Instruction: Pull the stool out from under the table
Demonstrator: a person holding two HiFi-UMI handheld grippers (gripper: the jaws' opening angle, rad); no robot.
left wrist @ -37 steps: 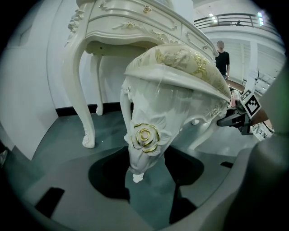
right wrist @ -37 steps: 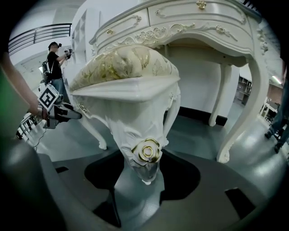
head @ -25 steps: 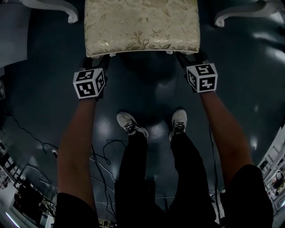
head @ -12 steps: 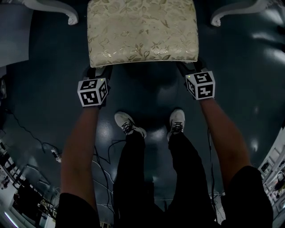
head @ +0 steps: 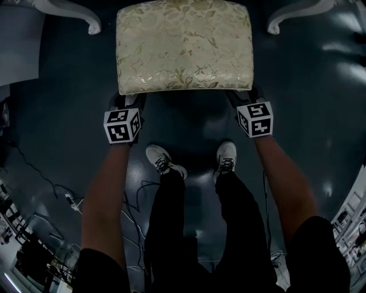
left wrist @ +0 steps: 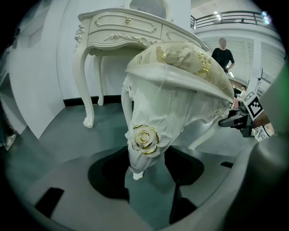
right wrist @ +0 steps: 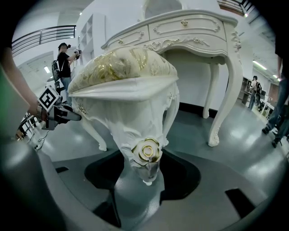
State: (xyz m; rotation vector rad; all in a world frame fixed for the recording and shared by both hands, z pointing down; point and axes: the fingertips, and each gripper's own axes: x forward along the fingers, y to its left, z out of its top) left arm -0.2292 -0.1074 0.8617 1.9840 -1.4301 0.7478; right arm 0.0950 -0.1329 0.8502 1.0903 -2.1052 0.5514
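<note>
1. Head view: the stool (head: 184, 46) stands on the dark glossy floor (head: 189, 117) straight ahead of the person's two white shoes (head: 227, 155). Its pale cushion with a gold leaf pattern fills the upper middle of the picture.
2. The curled white feet of the table (head: 77, 12) show at the top left and top right corners. The stool's far edge lies between them, and the rest of the seat reaches toward the person.
3. The left gripper (head: 128, 101) reaches under the near left corner of the seat, with its marker cube just below the cushion's edge. The right gripper (head: 242, 98) does the same at the near right corner. Both forearms run nearly parallel.
4. Left gripper view: the tongs are clenched on the stool's near-left leg (left wrist: 143, 140). The dark jaws press on either side of it, just below a carved white rose with gold edging. The ornate white table rises behind, and a person in a dark top (left wrist: 222, 53) stands far off at the right.
5. Right gripper view: these tongs are likewise clamped on the near-right leg (right wrist: 145, 151), which bears the same gilded rose between the jaws. Behind it stand the table's drawers and curved legs, and another person (right wrist: 63, 58) stands at the left.
</note>
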